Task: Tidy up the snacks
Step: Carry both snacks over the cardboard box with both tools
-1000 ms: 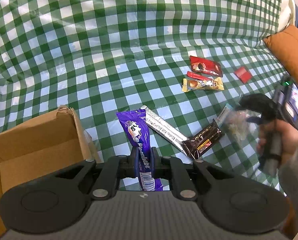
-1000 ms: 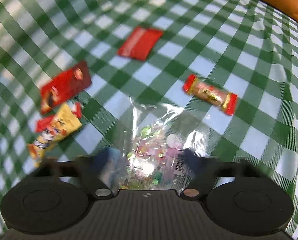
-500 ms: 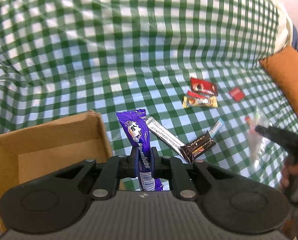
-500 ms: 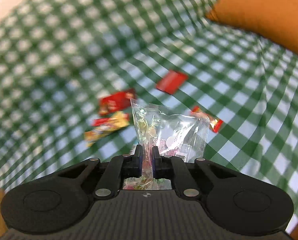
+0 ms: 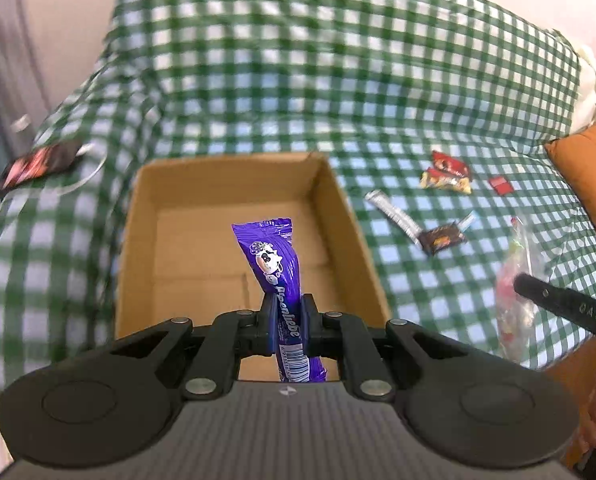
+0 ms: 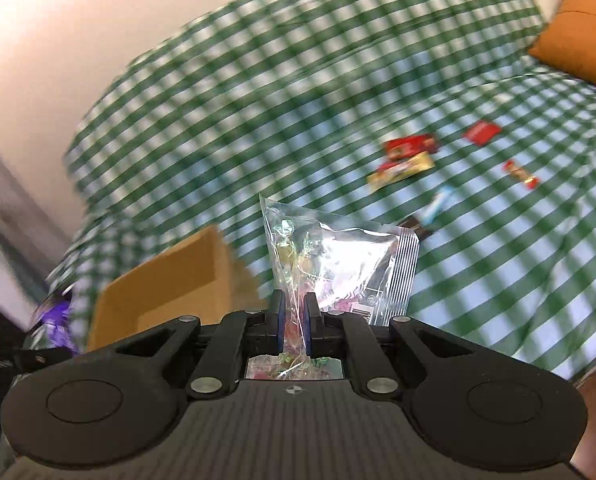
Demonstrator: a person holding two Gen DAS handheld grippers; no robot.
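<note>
**Two snacks held above the table, one over the open box**

The purple snack bar (image 5: pixel 276 276) stood almost upright between the fingers of the left gripper (image 5: pixel 286 316), which were closed narrowly on its lower part, just above the barcode. Its upper end, with a small cartoon face, leaned a little to the left. Behind it, in the left wrist view, lay the open cardboard box (image 5: pixel 337 208), so the bar appeared over the inside of the box; only the brown bottom flaps showed there.

The clear candy bag (image 6: pixel 337 264) was pinched at its left side by the right gripper (image 6: pixel 294 312), whose fingers were also close together on the plastic. The bag rose above the fingers and spread to the right (small wrapped sweets were seen inside, and a barcode near its lower edge). In the left wrist view the same bag (image 5: pixel 515 280) hung at the right, beside the black fingers of the other tool.

The box sat on a green checked tablecloth (image 5: pixel 337 60). To the right of the box, well apart from it, other snacks lay on the cloth: a silver stick packet (image 5: pixel 393 212) touching a dark brown packet (image 5: pixel 443 237), farther back a yellow packet (image 5: pixel 445 182) just beside a dark red packet (image 5: pixel 451 163), and a small red square packet (image 5: pixel 501 185) near them. In the right wrist view a small red candy (image 6: pixel 521 174) lay apart from the others. An orange cushion (image 5: pixel 585 172) was at the right edge. The right wrist view was blurred, so the far details were not clear.
</note>
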